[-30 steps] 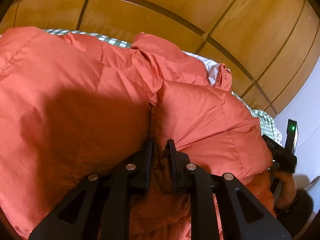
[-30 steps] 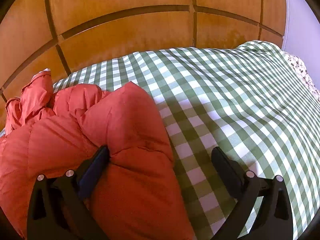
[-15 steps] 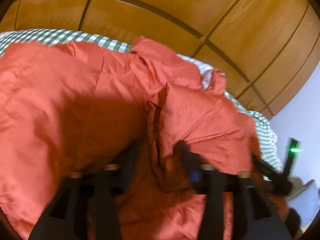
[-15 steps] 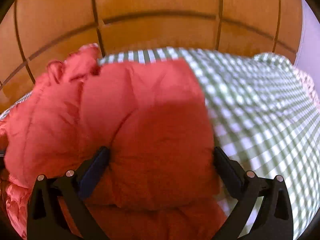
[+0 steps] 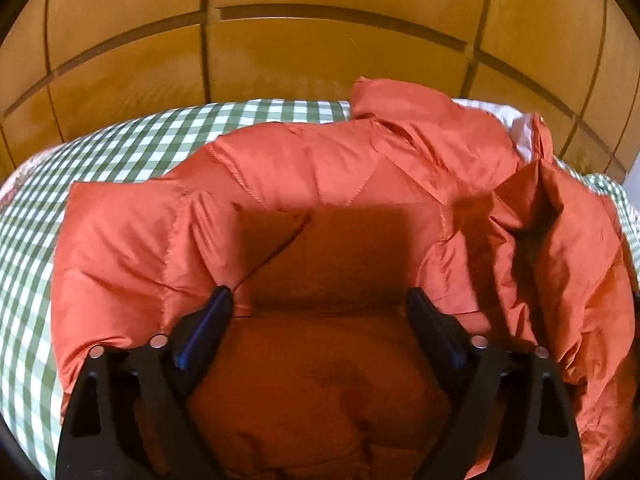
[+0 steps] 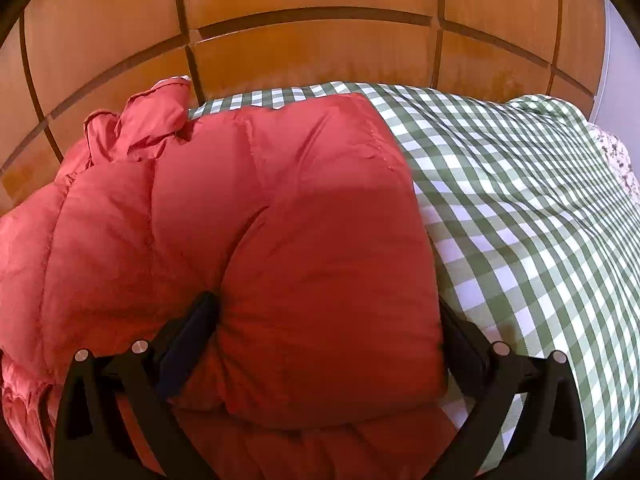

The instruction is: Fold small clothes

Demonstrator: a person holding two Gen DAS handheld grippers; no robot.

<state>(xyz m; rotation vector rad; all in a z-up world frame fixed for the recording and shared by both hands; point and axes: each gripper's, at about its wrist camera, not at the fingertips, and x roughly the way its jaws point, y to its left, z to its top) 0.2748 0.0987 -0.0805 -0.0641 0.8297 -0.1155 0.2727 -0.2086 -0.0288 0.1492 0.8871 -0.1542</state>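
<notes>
Orange puffer jacket (image 5: 320, 184) heaped on checked bedspread (image 5: 120, 148), directly beneath both tools. Left gripper (image 5: 320, 304) just been opening, jaws wide, fabric between but unpinched. Right gripper (image 6: 328, 316) released, straddling a folded bulge. Press flat before regripping; slippery, springy fill.

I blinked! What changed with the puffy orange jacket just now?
The left gripper let go of a jacket fold; its fingers have just been opening. The right gripper shifted over a puffy section. The checked cover stayed put.
</notes>
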